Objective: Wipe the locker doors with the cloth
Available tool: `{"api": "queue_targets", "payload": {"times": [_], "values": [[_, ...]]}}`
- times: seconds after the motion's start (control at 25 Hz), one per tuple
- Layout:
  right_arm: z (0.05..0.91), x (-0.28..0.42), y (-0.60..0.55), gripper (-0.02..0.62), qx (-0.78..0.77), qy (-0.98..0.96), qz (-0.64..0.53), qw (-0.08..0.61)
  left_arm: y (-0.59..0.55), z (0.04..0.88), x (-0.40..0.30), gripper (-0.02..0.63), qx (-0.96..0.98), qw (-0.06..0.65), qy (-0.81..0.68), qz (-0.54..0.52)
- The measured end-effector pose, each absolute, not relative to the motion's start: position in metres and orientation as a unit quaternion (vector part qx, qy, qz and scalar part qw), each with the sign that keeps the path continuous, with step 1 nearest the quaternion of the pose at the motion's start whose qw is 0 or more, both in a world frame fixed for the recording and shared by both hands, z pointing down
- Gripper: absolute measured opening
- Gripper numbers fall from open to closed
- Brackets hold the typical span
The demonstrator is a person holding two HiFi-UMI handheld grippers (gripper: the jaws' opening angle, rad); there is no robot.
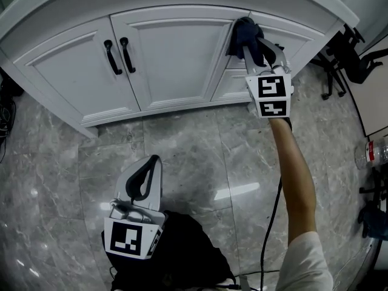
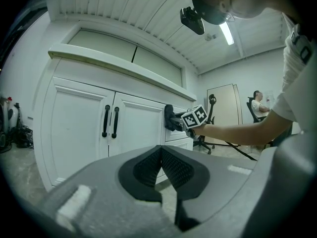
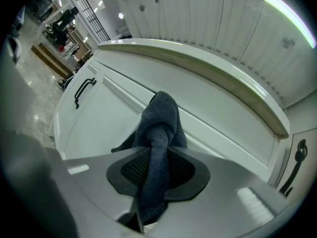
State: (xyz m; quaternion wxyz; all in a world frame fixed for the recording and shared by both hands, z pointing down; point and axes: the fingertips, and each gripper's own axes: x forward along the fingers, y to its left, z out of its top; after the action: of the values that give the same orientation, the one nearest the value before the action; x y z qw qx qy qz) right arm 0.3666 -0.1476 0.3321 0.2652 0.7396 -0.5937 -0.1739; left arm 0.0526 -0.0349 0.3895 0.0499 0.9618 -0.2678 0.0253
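Observation:
A white cabinet has two doors (image 1: 163, 59) with black handles (image 1: 119, 54) and drawer fronts on the right. My right gripper (image 1: 253, 43) is shut on a dark blue-grey cloth (image 1: 245, 32) and presses it against the cabinet face where the right door's upper corner meets the drawers. In the right gripper view the cloth (image 3: 161, 128) bunches up between the jaws of that gripper (image 3: 156, 170), against the white panel. The left gripper (image 1: 152, 161) hangs low over the floor, shut on nothing; its view shows the doors (image 2: 131, 130) and the cloth (image 2: 169, 117) from afar.
Grey marble floor (image 1: 200, 156) lies before the cabinet. Black office chairs (image 1: 348, 59) stand at the right, with a plastic bottle (image 1: 372, 152) nearer me. A black bag (image 1: 188, 253) sits by my feet. Cables (image 1: 6, 111) lie at the left.

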Motion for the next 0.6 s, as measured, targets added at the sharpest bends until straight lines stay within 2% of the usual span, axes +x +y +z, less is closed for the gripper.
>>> {"api": "queue_targets", "payload": {"times": [0.44, 0.6], "values": [[0.336, 0.429, -0.131, 0.083, 0.792, -0.558, -0.132, 0.211, -0.037, 0.395, 0.047, 0.002, 0.960, 0.056, -0.273, 0.032], [0.358, 0.426, -0.132, 0.081, 0.788, -0.556, -0.130, 0.228, -0.041, 0.398, 0.045, 0.002, 0.959, 0.057, -0.277, 0.034]]}}
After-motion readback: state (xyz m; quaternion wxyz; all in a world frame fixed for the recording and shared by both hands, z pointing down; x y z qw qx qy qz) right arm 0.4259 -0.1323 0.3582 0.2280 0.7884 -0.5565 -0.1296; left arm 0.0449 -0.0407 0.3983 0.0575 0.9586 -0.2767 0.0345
